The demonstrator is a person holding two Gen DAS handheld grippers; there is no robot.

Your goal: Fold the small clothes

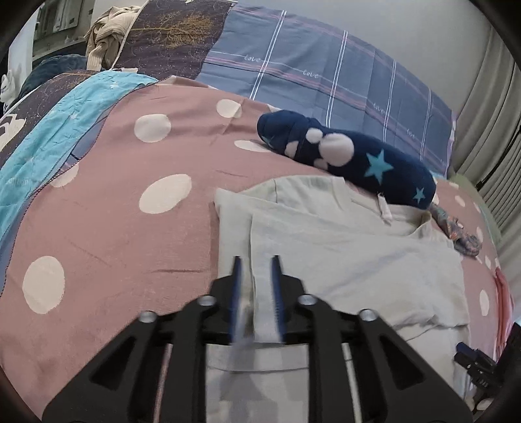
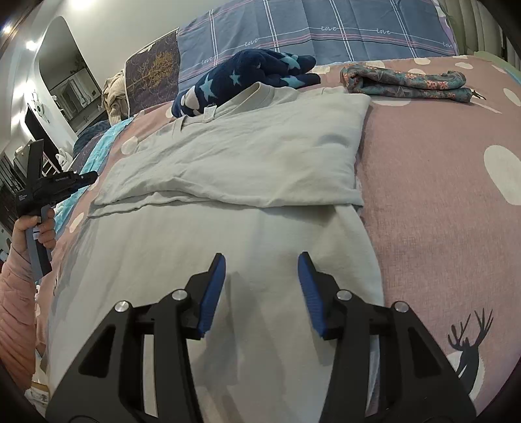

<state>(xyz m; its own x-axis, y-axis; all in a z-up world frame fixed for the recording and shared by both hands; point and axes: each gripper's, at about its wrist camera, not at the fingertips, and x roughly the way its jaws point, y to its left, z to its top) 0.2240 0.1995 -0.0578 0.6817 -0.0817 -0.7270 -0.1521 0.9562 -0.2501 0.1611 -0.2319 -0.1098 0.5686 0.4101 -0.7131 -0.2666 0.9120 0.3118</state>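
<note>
Lying flat on the pink polka-dot bedspread [image 2: 439, 195], the pale grey-green T-shirt [image 2: 228, 169] has its long axis running away from both cameras, collar end far and hem end near. Its neckline, with a small white label, points toward the plaid pillow [image 2: 325, 29] at the head of the bed. The upper part is doubled: a folded panel lies across the chest, its lower edge making a crosswise line about midway down the garment, and the right edge of that panel is a straight, crisp fold.

Just beyond the collar sits a rolled navy fleece with light-blue stars [image 1: 355, 156], touching or nearly touching the shirt's top edge. Off to the far right of the shirt lies a folded floral cloth [image 2: 403, 81], apart from it.

The right gripper [image 2: 262, 260] hovers over the lower half of the shirt, its blue pads [image 2: 215, 293] set moderately apart with bare fabric showing between them and nothing pinched.

The left gripper [image 1: 257, 263], blurred in its own view, stands over the shirt's left side with its jaws parted only narrowly; a strip of the shirt shows in the gap, but the pads do not appear to press on it. In the right wrist view that same tool is at the left edge, held in a hand [image 2: 35, 227] with a pink sleeve [image 2: 16, 293], off the shirt's side
</note>
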